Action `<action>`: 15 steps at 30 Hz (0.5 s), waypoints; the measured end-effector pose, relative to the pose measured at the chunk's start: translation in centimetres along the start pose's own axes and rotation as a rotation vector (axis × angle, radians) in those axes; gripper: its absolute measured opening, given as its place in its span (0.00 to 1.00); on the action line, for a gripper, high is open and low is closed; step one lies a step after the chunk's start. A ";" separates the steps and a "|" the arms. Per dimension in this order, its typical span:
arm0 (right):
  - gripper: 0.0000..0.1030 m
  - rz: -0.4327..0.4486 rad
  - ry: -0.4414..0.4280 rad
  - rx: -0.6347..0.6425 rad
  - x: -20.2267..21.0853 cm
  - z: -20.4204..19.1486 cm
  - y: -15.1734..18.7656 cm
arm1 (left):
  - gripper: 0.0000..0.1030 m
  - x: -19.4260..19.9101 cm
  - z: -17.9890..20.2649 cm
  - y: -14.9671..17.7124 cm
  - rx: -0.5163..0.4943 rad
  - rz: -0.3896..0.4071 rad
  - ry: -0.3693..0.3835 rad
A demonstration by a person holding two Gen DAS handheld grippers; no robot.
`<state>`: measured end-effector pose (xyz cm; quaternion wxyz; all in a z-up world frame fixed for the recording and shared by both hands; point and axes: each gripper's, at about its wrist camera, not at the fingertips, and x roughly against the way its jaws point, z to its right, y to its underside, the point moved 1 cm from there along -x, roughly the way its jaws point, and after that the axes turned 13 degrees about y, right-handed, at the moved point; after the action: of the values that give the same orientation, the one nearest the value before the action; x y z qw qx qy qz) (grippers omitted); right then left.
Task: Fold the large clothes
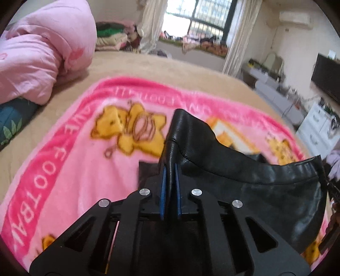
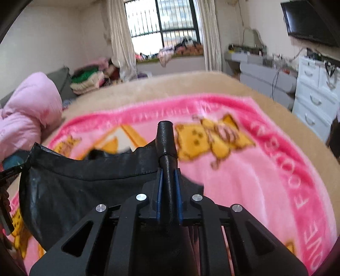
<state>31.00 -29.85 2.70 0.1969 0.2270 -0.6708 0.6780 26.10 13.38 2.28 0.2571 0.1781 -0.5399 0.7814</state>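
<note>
Mostly pink blanket [image 1: 80, 169] over beige bed [image 1: 148, 65]; window [image 2: 161, 19] behind.

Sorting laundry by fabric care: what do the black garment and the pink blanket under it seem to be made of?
Black garment: looks like leather or faux leather, smooth with a slight sheen, fine grain and a stitched hem; which one is unclear. Pink blanket: seems plush fleece, matte and fuzzy, with printed bears and lettering.

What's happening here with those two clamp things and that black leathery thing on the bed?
A person is working two hand-held grippers. The left gripper and the right gripper are each clamped shut on an edge of a black leather-like garment, holding it above a pink cartoon blanket spread on the bed. No fold shows yet.
</note>
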 end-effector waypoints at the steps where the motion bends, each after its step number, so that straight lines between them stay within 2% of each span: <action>1: 0.09 0.010 0.003 -0.004 0.0 -0.1 -0.5 | 0.01 -0.1 0.0 -0.4 0.003 0.007 -0.001; 7: 0.08 -0.012 0.040 -0.023 -2.8 -0.4 -0.7 | 0.01 -2.8 -1.2 -0.6 0.066 -0.007 -0.006; 15: 0.08 -0.094 0.085 -0.007 -6.6 -0.2 1.2 | 0.01 -5.5 -1.9 0.9 0.048 -0.070 -0.070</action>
<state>35.66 -29.43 -2.07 0.2577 0.2284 -0.6527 0.6749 29.95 13.70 -2.14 0.2609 0.2302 -0.5229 0.7781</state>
